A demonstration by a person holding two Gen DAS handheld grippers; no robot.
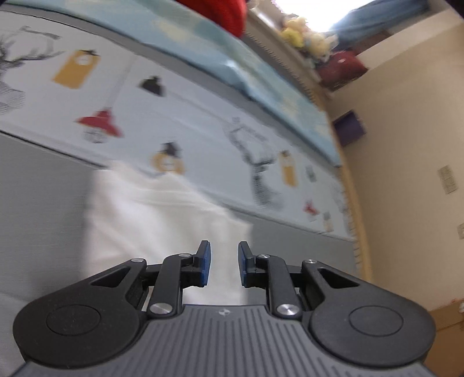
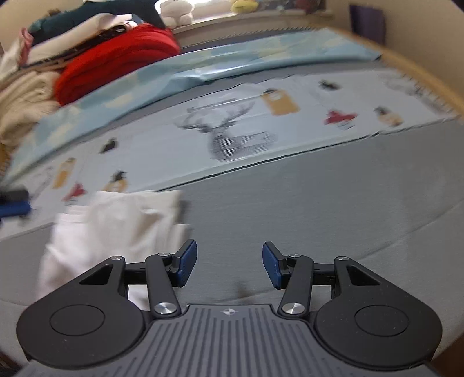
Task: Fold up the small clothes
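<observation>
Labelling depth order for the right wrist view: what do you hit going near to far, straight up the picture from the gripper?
right gripper, jaws open and empty → grey cover → deer-print sheet → light blue sheet → windowsill with soft toys. White garment lies off to the left.

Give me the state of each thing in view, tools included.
Left tool: open, nothing between its pads.
Right tool: open, empty, over bare grey sheet.
White garment: lying on the sheet, partly folded, held by neither tool.
Red cloth: folded, in the pile at the far edge.
</observation>
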